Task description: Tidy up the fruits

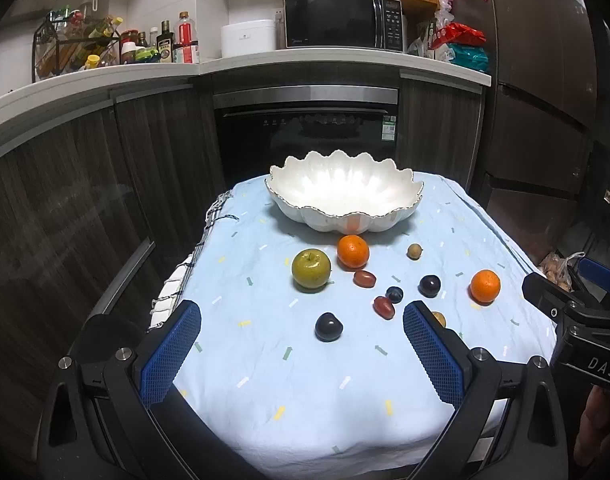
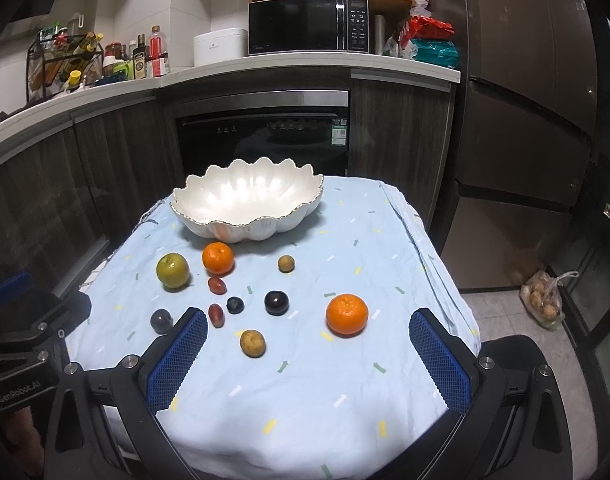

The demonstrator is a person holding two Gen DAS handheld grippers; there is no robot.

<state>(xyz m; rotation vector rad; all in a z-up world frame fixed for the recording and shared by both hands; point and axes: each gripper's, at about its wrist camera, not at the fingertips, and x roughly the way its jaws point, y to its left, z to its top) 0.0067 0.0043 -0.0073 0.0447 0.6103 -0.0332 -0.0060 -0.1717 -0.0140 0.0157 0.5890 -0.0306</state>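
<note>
A white scalloped bowl [image 1: 345, 196] [image 2: 247, 202] stands empty at the far end of a light blue cloth. In front of it lie a green apple [image 1: 311, 269] [image 2: 173, 271], two oranges [image 1: 353, 252] [image 2: 347, 315], dark plums [image 1: 328, 327] [image 2: 276, 303], red oval fruits [image 1: 383, 306] [image 2: 216, 315] and small tan fruits [image 1: 414, 251] [image 2: 252, 343]. My left gripper [image 1: 303, 320] is open above the near left of the cloth, with a plum just ahead. My right gripper [image 2: 309, 332] is open at the near right, the tan fruit and an orange between its fingers' line.
The cloth-covered table [image 2: 345, 400] stands before dark cabinets and a built-in oven [image 1: 305, 136]. A counter above carries bottles [image 1: 105, 44], a rice cooker and a microwave [image 2: 309, 26]. A bag of produce [image 2: 545, 300] lies on the floor at the right.
</note>
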